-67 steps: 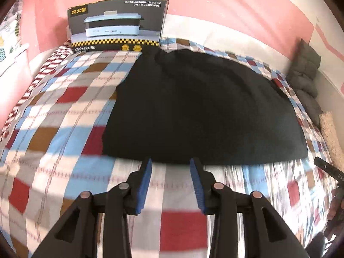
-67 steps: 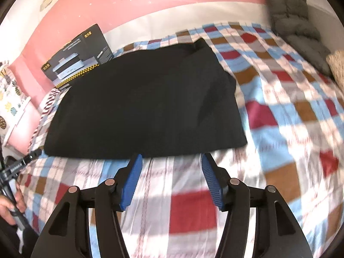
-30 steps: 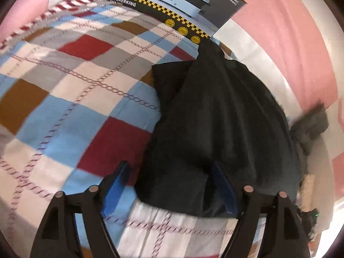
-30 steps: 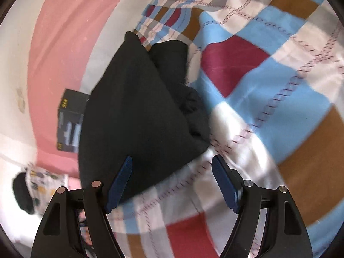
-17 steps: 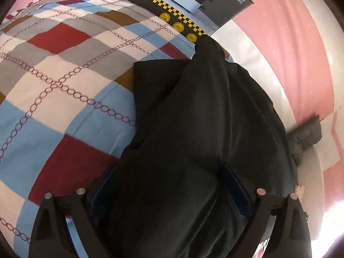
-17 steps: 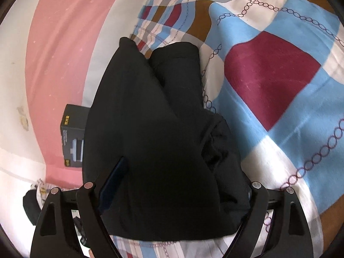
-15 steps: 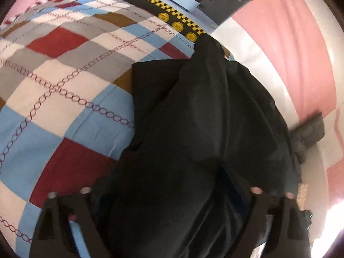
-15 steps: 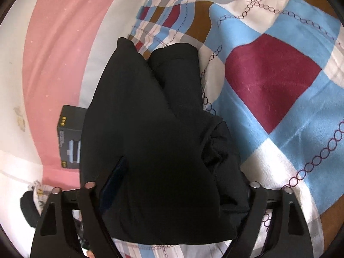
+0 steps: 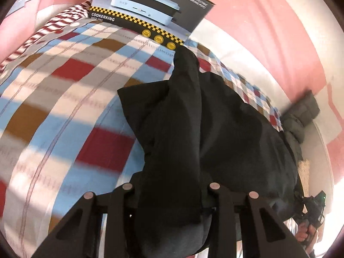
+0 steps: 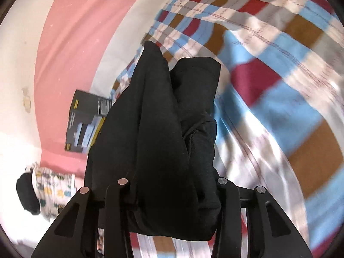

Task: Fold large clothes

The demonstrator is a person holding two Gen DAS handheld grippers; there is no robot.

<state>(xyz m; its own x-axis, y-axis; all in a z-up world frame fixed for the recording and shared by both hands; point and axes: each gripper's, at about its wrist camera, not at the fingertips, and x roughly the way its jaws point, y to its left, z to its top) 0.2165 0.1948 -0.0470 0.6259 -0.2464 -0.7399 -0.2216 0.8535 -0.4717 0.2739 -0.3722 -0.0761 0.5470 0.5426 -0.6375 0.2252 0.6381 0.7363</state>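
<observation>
A large black garment point(image 9: 215, 129) lies partly on the checked bedspread point(image 9: 64, 118), its near edge raised. In the left wrist view my left gripper point(image 9: 169, 185) has its jaws closing on a bunched corner of the cloth, which drapes over and hides the blue pads. The right wrist view shows the other corner of the black garment point(image 10: 154, 118) gathered between the closing jaws of my right gripper point(image 10: 172, 182), lifted off the bedspread point(image 10: 279, 107). The far part of the garment still rests on the bed.
A dark cooking-pot box point(image 9: 154, 6) leans against the pink wall at the head of the bed, also visible as the box point(image 10: 86, 122). A grey padded jacket point(image 9: 301, 118) lies at the far right. A hand point(image 9: 305, 234) shows at the lower right. A patterned pillow point(image 10: 49, 182) is at the left.
Both grippers went from wide open around the garment's near corners to closed on them. Both then rose, pulling the near edge up off the bedspread.
</observation>
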